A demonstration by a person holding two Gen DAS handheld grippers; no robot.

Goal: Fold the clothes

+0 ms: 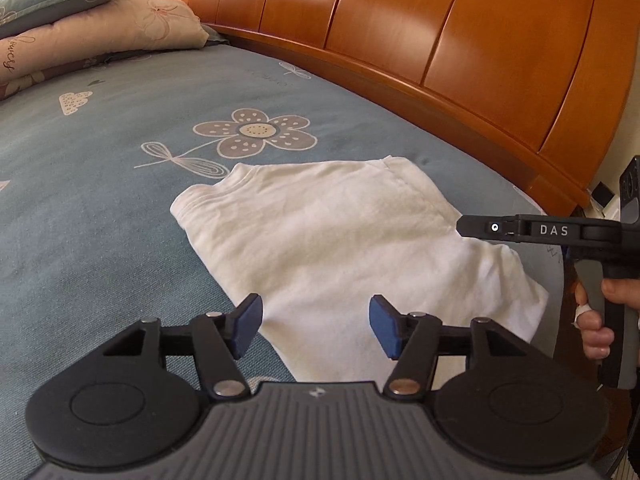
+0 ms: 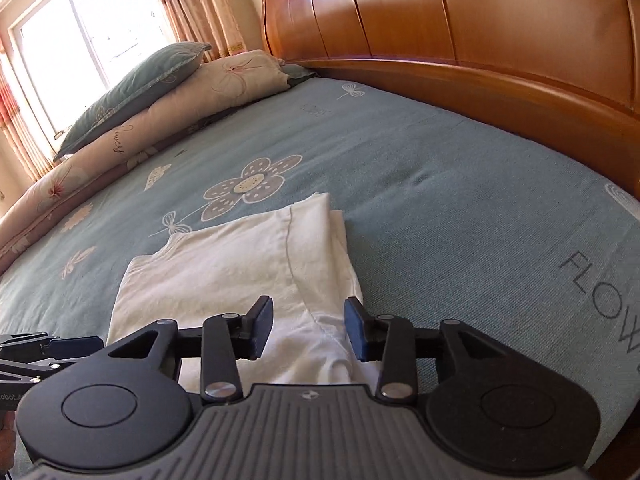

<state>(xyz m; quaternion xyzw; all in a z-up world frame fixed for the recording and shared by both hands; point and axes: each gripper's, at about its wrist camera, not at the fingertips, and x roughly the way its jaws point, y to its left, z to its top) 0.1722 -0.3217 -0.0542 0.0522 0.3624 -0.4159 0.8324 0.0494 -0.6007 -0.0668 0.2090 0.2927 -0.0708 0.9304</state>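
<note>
Lying folded on a blue flowered bedsheet [image 1: 100,200], the white garment [image 1: 340,240] sits below the wooden headboard [image 1: 400,40]; left gripper [image 1: 316,326] and right gripper [image 2: 309,328] hover above it, jaws apart; pillows [image 2: 160,80] beside a curtained window [image 2: 80,32].

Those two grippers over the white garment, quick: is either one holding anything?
Left gripper: open, fingers apart above the white garment, holding nothing.
Right gripper: open, also empty.

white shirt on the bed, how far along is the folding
Done: the white shirt already lies folded in layers on the blue bedsheet. In hand: nothing; the left gripper and right gripper are both open above its near edge. Left: possibly one more fold.
</note>
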